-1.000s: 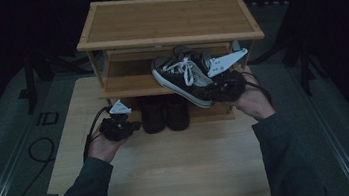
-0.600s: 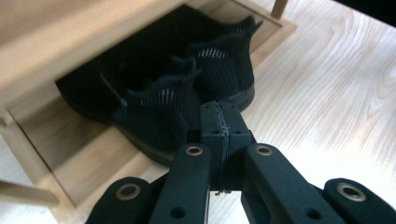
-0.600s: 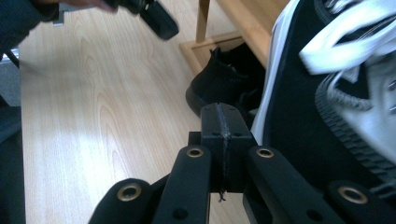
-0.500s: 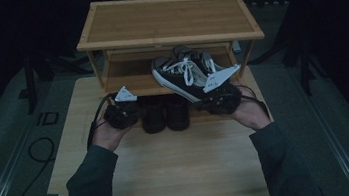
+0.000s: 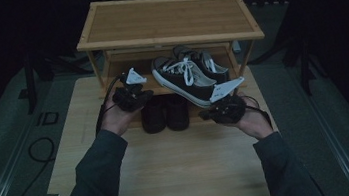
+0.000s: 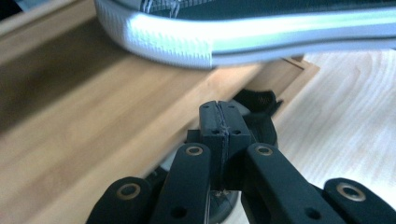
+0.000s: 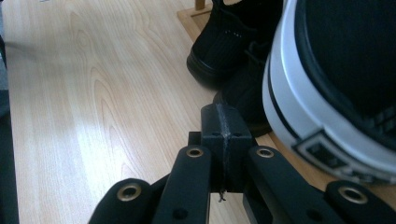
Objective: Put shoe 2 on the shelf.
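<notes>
High view: both claws [image 5: 134, 97] [image 5: 222, 112] pinched empty, flanking sneaker [image 5: 183, 79] overhanging shelf edge [image 5: 126, 88].

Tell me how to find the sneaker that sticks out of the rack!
Find the wooden shoe rack on the table. On its middle shelf sit two dark sneakers; the front sneaker pokes past the edge. White laces and a white sole set it apart from the all-black shoes below.

The high view is looking dim and underexposed, its surroundings sinking into black. The gripper views are showing far brighter. Ahead of the left gripper [image 6: 218, 122], the sneaker sole [image 6: 261, 39] is glaring and blurring; beside the right gripper [image 7: 219, 128], daylight is sheening the counter [image 7: 93, 93].
</notes>
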{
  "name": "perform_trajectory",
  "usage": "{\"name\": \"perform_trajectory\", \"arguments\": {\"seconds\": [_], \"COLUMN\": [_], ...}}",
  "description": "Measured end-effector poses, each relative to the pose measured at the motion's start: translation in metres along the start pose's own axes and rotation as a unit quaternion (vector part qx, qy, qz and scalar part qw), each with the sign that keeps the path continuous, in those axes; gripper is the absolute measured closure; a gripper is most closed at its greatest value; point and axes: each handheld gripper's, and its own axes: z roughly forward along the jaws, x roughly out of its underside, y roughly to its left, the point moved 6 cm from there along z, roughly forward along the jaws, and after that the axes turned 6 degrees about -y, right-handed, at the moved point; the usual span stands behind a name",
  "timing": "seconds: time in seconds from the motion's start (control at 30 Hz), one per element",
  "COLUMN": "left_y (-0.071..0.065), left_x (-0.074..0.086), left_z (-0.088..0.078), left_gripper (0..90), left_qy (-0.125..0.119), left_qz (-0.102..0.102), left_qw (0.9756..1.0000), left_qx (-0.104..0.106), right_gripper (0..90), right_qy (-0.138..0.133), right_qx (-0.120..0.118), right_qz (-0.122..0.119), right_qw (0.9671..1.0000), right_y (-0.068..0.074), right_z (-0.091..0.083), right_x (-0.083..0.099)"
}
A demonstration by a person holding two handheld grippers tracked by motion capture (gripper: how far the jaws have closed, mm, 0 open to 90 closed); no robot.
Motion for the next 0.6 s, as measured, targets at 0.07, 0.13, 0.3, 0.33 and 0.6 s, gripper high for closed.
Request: {"name": "perform_trajectory", "arguments": {"seconds": [0.07,0.13,0.3,0.33,0.6], "left_y": [-0.001,-0.002,-0.005,-0.005,-0.005], "left_x": [-0.005,-0.011,-0.019,-0.02,-0.026], "left_z": [0.003,0.009,0.022,0.023,0.035], "left_gripper": [90.0,90.0,90.0,90.0,90.0], "left_qy": [0.0,0.002,0.004,0.004,0.02], "left_qz": [0.008,0.014,0.015,0.015,0.024], "left_qw": [1.0,0.9999,0.9999,0.9999,0.9993], "left_qx": [-0.001,-0.002,-0.002,-0.002,-0.02], "right_gripper": [89.9,89.9,89.9,89.8,89.8], "right_qy": [0.0,-0.001,0.002,0.001,0.002], "right_qx": [0.001,0.001,0.004,0.004,0.007], "right_qz": [0.004,0.009,0.013,0.015,0.021], "right_qw": [1.0,1.0,0.9999,0.9999,0.9997], "right_y": [-0.001,-0.002,-0.003,-0.004,-0.007], "right_z": [-0.001,-0.001,-0.002,-0.002,-0.002], "right_x": [0.004,0.007,0.013,0.014,0.02]}}
